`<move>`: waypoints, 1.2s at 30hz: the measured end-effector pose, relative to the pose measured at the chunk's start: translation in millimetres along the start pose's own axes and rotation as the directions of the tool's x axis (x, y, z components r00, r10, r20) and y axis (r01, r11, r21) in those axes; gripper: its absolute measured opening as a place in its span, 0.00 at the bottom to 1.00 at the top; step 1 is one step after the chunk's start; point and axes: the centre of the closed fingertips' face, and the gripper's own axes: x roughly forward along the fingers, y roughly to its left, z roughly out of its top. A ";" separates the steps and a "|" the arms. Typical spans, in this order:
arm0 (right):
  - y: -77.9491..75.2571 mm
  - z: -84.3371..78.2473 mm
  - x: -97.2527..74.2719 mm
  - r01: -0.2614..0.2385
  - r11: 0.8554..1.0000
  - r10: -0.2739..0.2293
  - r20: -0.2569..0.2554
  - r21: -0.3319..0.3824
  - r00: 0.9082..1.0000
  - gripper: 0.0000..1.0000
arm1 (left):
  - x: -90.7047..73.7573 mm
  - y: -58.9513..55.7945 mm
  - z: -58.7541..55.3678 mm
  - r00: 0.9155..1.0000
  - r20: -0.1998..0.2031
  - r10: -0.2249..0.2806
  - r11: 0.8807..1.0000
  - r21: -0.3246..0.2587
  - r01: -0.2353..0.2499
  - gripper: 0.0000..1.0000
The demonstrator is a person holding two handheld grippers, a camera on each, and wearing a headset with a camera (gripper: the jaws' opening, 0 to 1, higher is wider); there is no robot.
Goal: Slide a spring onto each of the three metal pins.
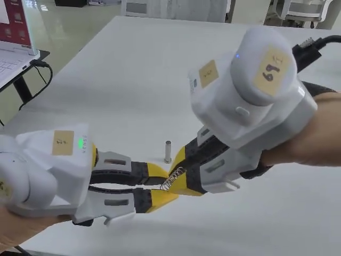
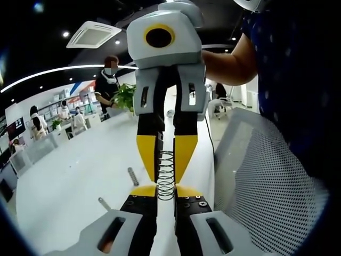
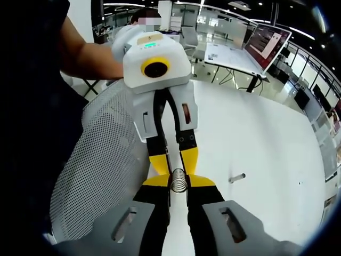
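One spring [image 1: 172, 179]. Two grippers: left gripper [image 2: 166, 193], right gripper [image 3: 179, 185]. Two metal pins [image 2: 132, 176] at eight o'clock, left gripper view

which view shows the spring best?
Left gripper view: the spring runs lengthwise, with its coils distinct. The right gripper view shows the spring end-on, as little more than a ring. The head view shows the spring small and slanted.

Open-plan hall, lit by ceiling strips [image 2: 64, 69] and spotlights; a square vent [image 2: 93, 34] is set in the dark ceiling. White table [image 1: 133, 69], flanked by a grey mesh chair [image 2: 261, 176]. Laptop [image 1: 13, 42] is placed on a dark stand [image 1: 24, 88] at left. Glossy pale floor [image 1: 69, 26], white chairs [image 1: 303, 10], potted plant [image 2: 123, 96] and large screen [image 3: 269, 42] are seen beyond.
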 end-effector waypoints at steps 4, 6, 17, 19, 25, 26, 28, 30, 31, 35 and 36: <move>-5.0 0.3 0.0 0.004 1.000 -0.004 -0.022 -0.015 1.000 0.08 | -2.5 6.8 -7.2 1.000 -0.019 0.020 1.000 -0.021 -0.021 0.10; -8.9 2.1 -0.8 0.008 1.000 -0.008 -0.026 -0.023 1.000 0.08 | -5.0 8.5 -9.9 0.999 -0.024 0.028 0.999 -0.037 -0.029 0.13; -40.6 3.1 -5.7 0.049 0.999 -0.050 -0.037 -0.020 0.998 0.08 | -23.0 27.1 -29.3 0.990 -0.034 0.135 0.982 -0.127 -0.138 0.33; -47.2 3.3 -6.9 0.062 0.998 -0.063 -0.038 -0.017 0.997 0.08 | -23.9 30.2 -35.2 0.987 -0.044 0.156 0.977 -0.138 -0.161 0.38; -61.6 0.5 -5.8 0.077 0.997 -0.077 -0.047 -0.008 0.996 0.08 | -27.7 37.5 -49.7 0.979 -0.050 0.199 0.962 -0.179 -0.205 0.52; -63.2 -0.1 -5.8 0.078 0.997 -0.078 -0.049 -0.006 0.996 0.08 | -28.1 37.9 -51.4 0.978 -0.050 0.203 0.961 -0.180 -0.209 0.53; -70.9 -2.3 -5.2 0.085 0.996 -0.085 -0.057 -0.001 0.995 0.08 | -29.2 38.7 -56.6 0.975 -0.054 0.214 0.959 -0.179 -0.220 0.56; -76.2 -3.0 -5.5 0.091 0.996 -0.091 -0.059 0.002 0.994 0.08 | -29.8 38.9 -58.8 0.974 -0.050 0.220 0.957 -0.184 -0.226 0.60; -79.9 -3.0 -5.8 0.094 0.996 -0.093 -0.058 0.006 0.994 0.08 | -30.7 40.3 -62.0 0.972 -0.055 0.228 0.953 -0.189 -0.235 0.63; -93.4 -5.6 -4.1 0.106 0.994 -0.105 -0.070 0.013 0.992 0.08 | -32.9 40.5 -70.2 0.969 -0.072 0.237 0.948 -0.199 -0.247 0.68; -95.9 -6.5 -3.7 0.107 0.994 -0.106 -0.074 0.010 0.992 0.08 | -33.1 40.1 -70.7 0.969 -0.074 0.236 0.947 -0.207 -0.246 0.68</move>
